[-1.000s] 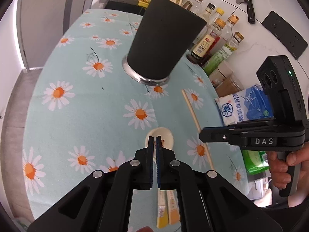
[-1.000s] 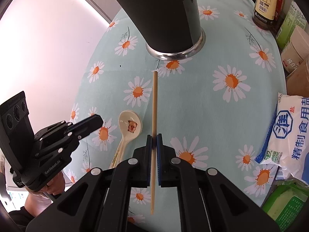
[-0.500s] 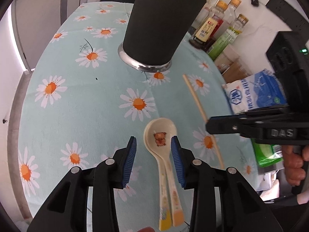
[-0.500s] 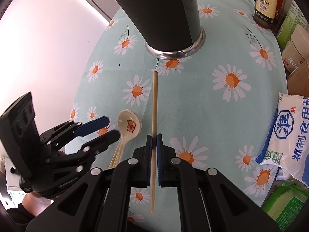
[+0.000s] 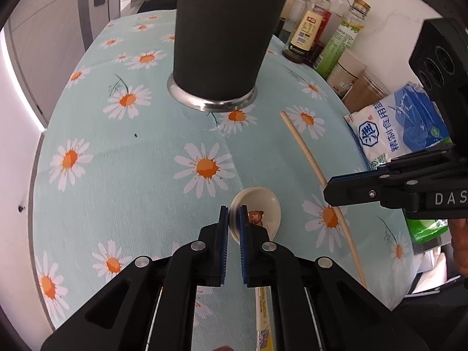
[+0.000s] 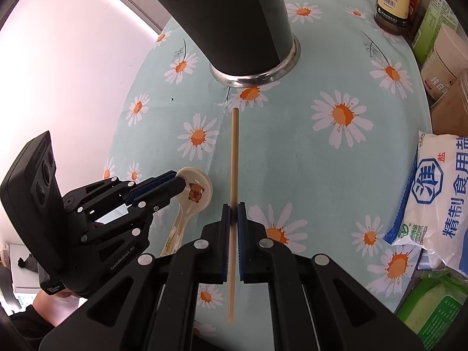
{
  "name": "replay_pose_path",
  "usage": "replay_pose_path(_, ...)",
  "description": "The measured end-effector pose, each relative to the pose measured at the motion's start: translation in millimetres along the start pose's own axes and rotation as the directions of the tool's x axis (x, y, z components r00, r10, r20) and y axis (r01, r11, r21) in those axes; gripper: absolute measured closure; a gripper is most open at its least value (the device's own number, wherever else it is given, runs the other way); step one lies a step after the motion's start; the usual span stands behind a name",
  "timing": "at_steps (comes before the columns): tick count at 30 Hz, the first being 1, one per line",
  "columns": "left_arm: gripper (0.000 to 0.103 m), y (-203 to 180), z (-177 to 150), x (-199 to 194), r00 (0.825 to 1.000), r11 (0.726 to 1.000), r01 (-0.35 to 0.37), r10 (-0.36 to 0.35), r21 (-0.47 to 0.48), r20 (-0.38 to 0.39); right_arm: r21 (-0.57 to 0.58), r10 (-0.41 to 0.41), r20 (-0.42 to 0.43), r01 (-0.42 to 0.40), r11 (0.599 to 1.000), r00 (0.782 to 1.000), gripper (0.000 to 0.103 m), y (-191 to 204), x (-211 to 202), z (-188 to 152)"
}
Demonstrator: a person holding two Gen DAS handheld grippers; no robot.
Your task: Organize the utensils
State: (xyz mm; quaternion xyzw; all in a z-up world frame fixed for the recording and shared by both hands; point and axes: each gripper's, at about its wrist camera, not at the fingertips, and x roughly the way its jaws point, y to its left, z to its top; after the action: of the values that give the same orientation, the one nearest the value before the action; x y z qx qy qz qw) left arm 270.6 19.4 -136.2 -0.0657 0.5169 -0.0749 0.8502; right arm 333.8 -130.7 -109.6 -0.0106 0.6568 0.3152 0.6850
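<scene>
A cream ceramic spoon (image 5: pixel 260 215) with a bear picture and a yellow handle lies on the daisy tablecloth (image 5: pixel 131 161). My left gripper (image 5: pixel 233 216) is shut on the left rim of its bowl; it also shows in the right wrist view (image 6: pixel 175 185), where the spoon (image 6: pixel 196 193) is seen too. My right gripper (image 6: pixel 233 215) is shut on a wooden chopstick (image 6: pixel 234 161) near its middle, pointing at the black utensil cup (image 6: pixel 234 20). The chopstick (image 5: pixel 304 149) and cup (image 5: pixel 222 35) also show in the left wrist view.
Sauce bottles (image 5: pixel 307 32) and jars (image 5: pixel 362 90) stand along the wall at the right. A salt bag (image 6: pixel 438 193) and a green packet (image 6: pixel 433 304) lie at the table's right edge. The table's left edge drops off beside a white wall.
My left gripper opened, moved forward over the spoon's bowl, and has now shut on its rim. My right gripper has stayed shut on the chopstick, barely moving.
</scene>
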Motion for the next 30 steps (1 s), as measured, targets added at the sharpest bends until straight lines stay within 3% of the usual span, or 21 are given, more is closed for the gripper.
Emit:
replay_pose_path(9,0.098,5.4,2.4,-10.9,0.999,0.999,0.034,-0.033,-0.03,0.026,0.012,0.002,0.006,-0.002,1.0,1.0,0.097,-1.1,-2.0,-0.9)
replay_pose_path(30,0.094,21.8,-9.2,-29.5,1.0,0.997,-0.011,0.012,-0.076,0.021,0.009,0.011,0.001,-0.011,1.0,1.0,0.097,0.6,2.1,-0.8)
